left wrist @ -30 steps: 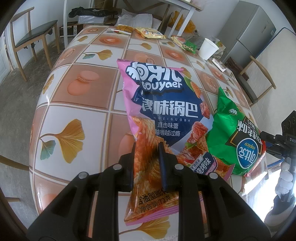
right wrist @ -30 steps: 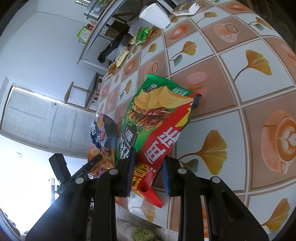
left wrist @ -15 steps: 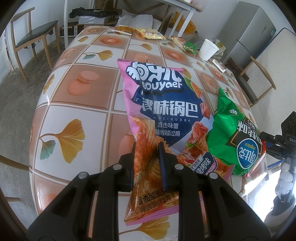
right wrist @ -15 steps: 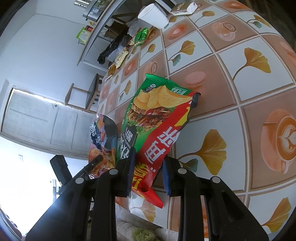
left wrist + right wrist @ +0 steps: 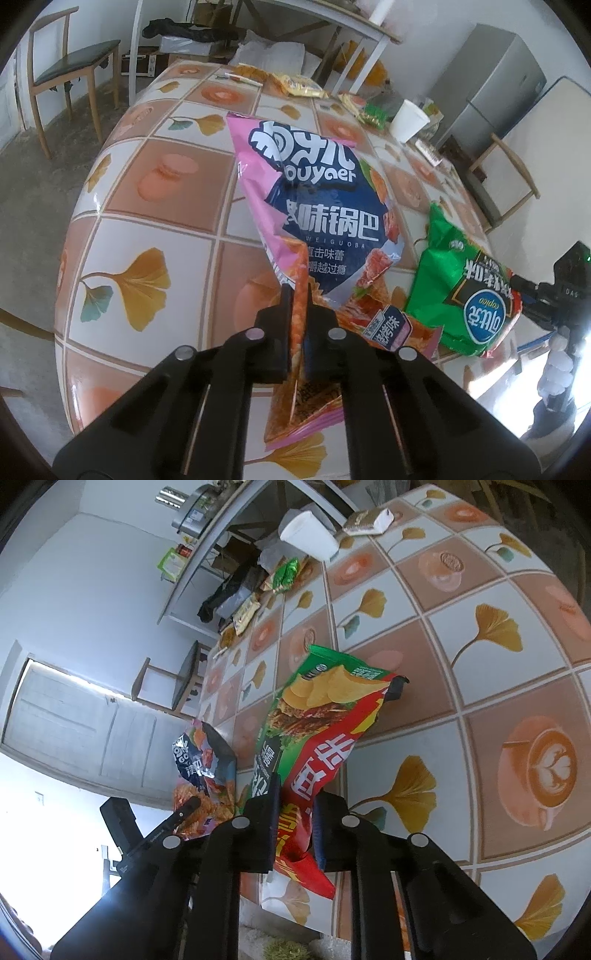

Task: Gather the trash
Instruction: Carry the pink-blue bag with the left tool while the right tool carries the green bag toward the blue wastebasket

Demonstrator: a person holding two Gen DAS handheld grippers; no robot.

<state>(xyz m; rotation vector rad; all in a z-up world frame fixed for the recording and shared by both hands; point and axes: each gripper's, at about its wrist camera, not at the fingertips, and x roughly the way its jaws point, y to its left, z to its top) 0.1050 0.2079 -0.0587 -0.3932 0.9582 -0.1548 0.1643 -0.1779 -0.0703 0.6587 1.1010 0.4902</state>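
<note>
Trash on a tiled table (image 5: 122, 229): two empty snack bags, side by side at the near edge, each taken by one hand-held gripper.

Left: pink snack bag (image 5: 317, 221), lying lengthwise on the table, printed face up, lower end projecting past the near edge. Left hand-held gripper (image 5: 297, 314) pinched nearly fully together on the bag's lower left portion, film creased upright between the pads. Grip apparently complete.

Right: green snack bag (image 5: 314, 731), just beside the pink one, upper end towards the middle of the table, red lower corner hanging over the edge. Right hand-held gripper (image 5: 295, 812) closing, jaws narrowing on the red lower part of the bag; film between the pads and, by appearance, already squeezed.

Farther back, well apart from both bags: white paper cup (image 5: 408, 120) and a scatter of small wrappers (image 5: 299, 85) near the far end of the table, not yet gathered.

Step in hand, as judged: grasping, first two pieces of trash secured at once, collection at an early stage.

Next move, as judged: lifting both bags clear of the table together, then carrying to a bin or bag, none of which visible in either view. Light, slippery film: firm pinch required, slow lift, watch for the bags sliding out or snagging each other where close together.
</note>
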